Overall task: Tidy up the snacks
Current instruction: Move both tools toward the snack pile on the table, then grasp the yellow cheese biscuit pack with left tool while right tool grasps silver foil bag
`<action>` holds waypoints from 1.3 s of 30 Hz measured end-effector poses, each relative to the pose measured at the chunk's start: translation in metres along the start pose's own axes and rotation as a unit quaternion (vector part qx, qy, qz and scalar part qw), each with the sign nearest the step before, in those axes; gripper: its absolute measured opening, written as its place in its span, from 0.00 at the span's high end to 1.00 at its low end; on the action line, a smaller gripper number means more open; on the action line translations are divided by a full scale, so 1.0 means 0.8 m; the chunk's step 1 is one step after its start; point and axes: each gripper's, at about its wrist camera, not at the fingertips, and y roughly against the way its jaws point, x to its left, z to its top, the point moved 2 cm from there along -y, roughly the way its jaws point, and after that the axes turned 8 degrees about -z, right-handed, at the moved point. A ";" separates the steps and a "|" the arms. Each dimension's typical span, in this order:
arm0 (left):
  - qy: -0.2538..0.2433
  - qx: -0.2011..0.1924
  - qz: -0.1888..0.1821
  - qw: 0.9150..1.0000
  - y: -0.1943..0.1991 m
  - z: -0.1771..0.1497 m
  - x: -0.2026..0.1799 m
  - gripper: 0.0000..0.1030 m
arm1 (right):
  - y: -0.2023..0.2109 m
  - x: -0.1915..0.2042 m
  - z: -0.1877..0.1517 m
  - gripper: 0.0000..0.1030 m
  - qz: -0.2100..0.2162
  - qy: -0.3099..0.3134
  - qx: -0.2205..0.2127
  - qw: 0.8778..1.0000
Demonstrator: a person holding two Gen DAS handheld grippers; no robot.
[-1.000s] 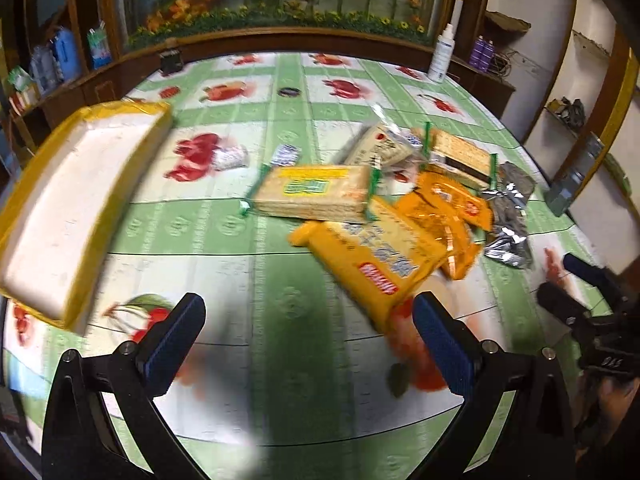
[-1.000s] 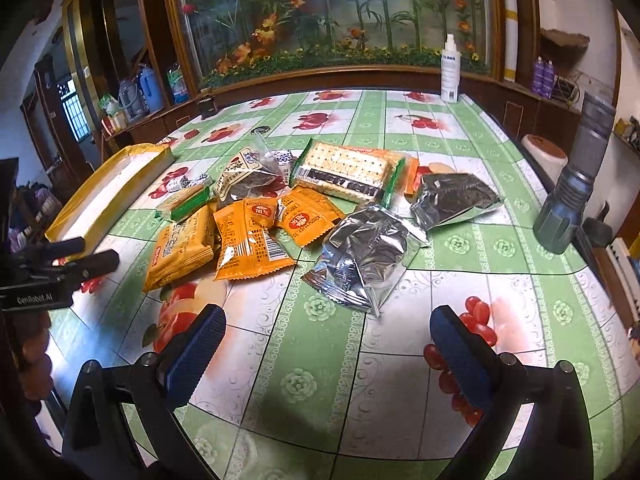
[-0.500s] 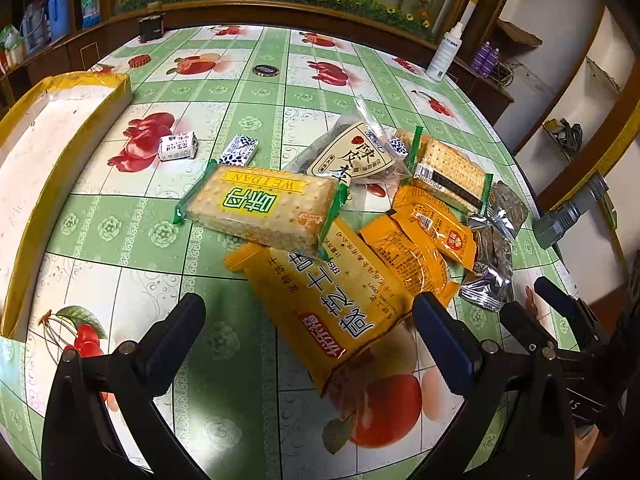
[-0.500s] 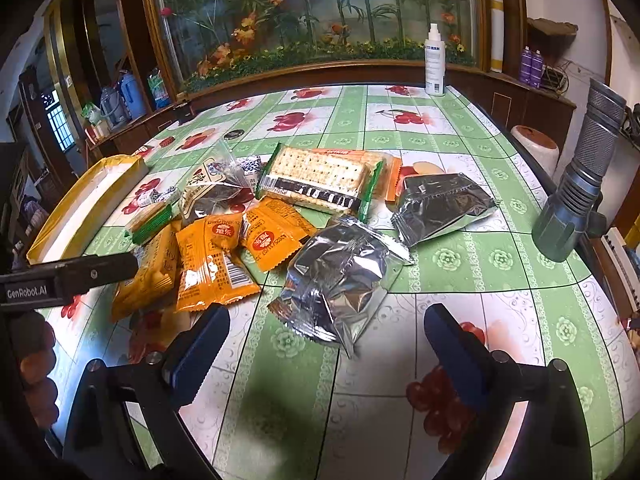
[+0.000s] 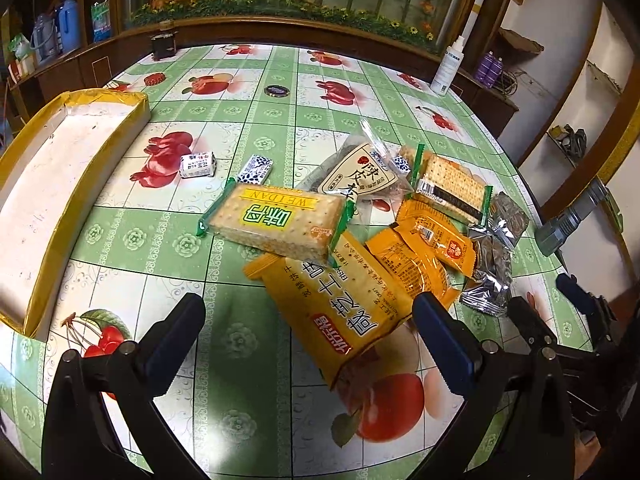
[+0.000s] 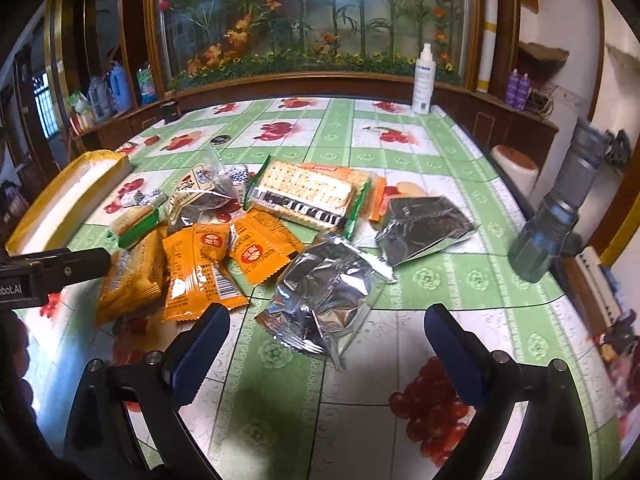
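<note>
A heap of snack packs lies mid-table. In the left wrist view a long yellow biscuit pack (image 5: pixel 340 304) lies between the tips of my open left gripper (image 5: pixel 308 330), under a green-edged cracker pack (image 5: pixel 276 220). Small orange packets (image 5: pixel 424 256) and silver foil packs (image 5: pixel 490 268) lie to its right. A yellow-rimmed tray (image 5: pixel 60 184) sits at the left. In the right wrist view my open right gripper (image 6: pixel 326 346) hovers just before a silver foil pack (image 6: pixel 324 292); nothing is held. Orange packets (image 6: pixel 200 272), a cracker pack (image 6: pixel 308 194) and another foil pack (image 6: pixel 424 226) lie behind.
Two small wrapped candies (image 5: pixel 198 165) lie near the tray. A grey flashlight (image 6: pixel 560 208) stands at the right table edge, a white spray bottle (image 6: pixel 423 80) at the far edge. The green fruit-print tablecloth (image 6: pixel 420 280) has bare room near the front.
My left gripper has swung right from the tray toward the snack heap, bringing the yellow biscuit pack between its tips. My right gripper has moved forward toward the silver foil pack.
</note>
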 end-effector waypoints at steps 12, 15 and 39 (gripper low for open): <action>0.002 0.008 0.013 1.000 -0.003 -0.005 -0.002 0.00 | 0.010 0.001 0.004 0.03 -0.045 0.024 -0.019 0.999; 0.005 0.012 0.014 1.000 -0.007 -0.005 -0.001 0.00 | 0.010 0.000 0.004 0.03 -0.045 0.024 -0.020 0.999; 0.069 0.046 -0.006 0.997 -0.057 0.015 0.008 0.00 | -0.037 -0.004 0.000 0.03 0.033 -0.038 0.033 0.998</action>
